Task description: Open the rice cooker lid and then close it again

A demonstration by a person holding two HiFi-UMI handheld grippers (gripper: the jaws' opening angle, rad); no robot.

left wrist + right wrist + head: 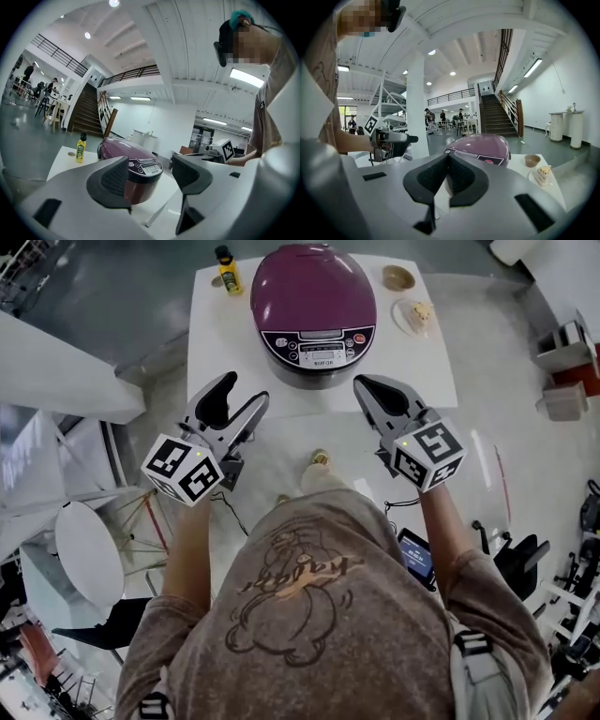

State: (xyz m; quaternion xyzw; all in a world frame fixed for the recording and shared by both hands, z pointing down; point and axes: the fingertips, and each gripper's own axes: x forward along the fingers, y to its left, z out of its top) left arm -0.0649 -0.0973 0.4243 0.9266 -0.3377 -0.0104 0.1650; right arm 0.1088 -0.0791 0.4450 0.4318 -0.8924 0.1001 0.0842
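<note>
The white, smooth-topped square table (214,343) is carrying everything, and the rice cooker (314,324) is sitting at its middle near the front edge, a rounded drum with a glossy plum-coloured domed lid (309,282) and a darker control panel (319,345) facing the person. That lid is lying fully down, flush on the body. This is fitting two stages alike: a lid waiting to be lifted, or one that is shut again after being raised, and the pictures are not settling which. Both tools are hovering just short of the table's front edge, apart from the cooker and touching nothing. The left gripper (239,405) is holding its grey plastic jaws spread, their dark ribbed pads facing each other with only air between them. The right gripper (373,388) is keeping its jaws pressed together at the tips, pinching nothing. To the cooker's right a shallow pale plate (403,322) is bearing a small wedge of cake (421,313). Behind it a little tan bowl (398,277) is resting, and at the far left corner a slim yellow bottle (227,271) with a dark cap is standing upright.
</note>
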